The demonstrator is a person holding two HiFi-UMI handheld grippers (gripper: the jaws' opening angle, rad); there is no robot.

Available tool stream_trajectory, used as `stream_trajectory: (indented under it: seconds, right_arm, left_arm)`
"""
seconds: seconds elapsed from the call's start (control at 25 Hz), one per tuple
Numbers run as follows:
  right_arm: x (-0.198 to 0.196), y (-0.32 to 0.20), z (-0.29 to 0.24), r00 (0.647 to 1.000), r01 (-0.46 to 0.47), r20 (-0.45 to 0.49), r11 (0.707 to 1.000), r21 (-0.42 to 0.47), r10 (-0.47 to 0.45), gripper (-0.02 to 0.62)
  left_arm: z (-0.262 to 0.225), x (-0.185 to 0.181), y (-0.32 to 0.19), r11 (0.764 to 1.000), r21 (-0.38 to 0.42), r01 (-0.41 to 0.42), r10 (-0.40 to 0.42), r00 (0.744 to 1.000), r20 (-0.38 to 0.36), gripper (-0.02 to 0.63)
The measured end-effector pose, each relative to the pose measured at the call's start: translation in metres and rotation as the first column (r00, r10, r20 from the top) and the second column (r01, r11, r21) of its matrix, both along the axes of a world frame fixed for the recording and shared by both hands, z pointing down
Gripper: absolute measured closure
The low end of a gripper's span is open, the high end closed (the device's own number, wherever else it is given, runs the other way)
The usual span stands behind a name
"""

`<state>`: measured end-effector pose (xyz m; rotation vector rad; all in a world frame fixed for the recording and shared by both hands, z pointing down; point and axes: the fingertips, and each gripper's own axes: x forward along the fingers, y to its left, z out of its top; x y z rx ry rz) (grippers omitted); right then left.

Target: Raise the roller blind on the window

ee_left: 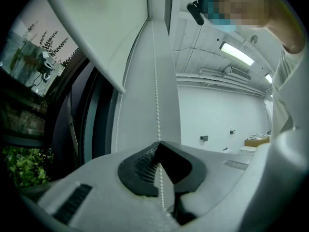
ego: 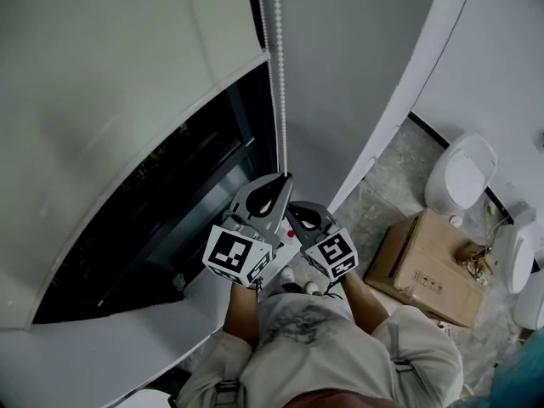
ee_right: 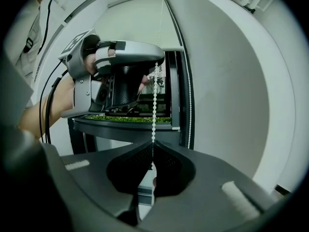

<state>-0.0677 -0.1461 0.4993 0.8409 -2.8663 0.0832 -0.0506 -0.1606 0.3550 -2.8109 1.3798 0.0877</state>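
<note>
The blind [ego: 127,100] covers the upper part of the window [ego: 170,202], and its bottom edge [ego: 121,174] crosses the glass, so the lower part shows dark. From this I judge that the raising is only partly done. The chain [ego: 278,75], a string of white beads that drives the blind, hangs along the right edge of the window, just beside the right end of the blind. Both grippers are on the same strand of it, one above the other, near the lower right corner of the window. The left gripper [ee_left: 158,145] has its jaws pressed together on the chain, and the beads run down between the ribbed pads [ee_left: 142,166]. The right gripper [ee_right: 152,148] is just under it, its jaws also closed on that strand. The second strand [ee_right: 188,105] hangs free beside the frame [ee_right: 176,95], and no jaw touches it. This placing fits a pull hand over hand: one gripper can hold the chain against the weight of the blind while the other lets go and takes a higher grip. The pinch is at the jaw tips, I think because such thin beads would slip where the pads stand apart. The pull should go straight down along the chain, otherwise the beads may slide out.
</note>
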Motion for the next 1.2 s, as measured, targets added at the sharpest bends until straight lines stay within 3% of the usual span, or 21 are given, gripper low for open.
stream_trajectory:
  seconds: [1.2]
  right_arm:
    - [0.009,0.003,0.076,0.996,-0.030,-0.088,0.993,-0.116,0.020,0.584]
  left_arm:
    - [0.077,0.003,0.001,0.990,-0.139,-0.023,0.022,1.000,-0.012,0.595]
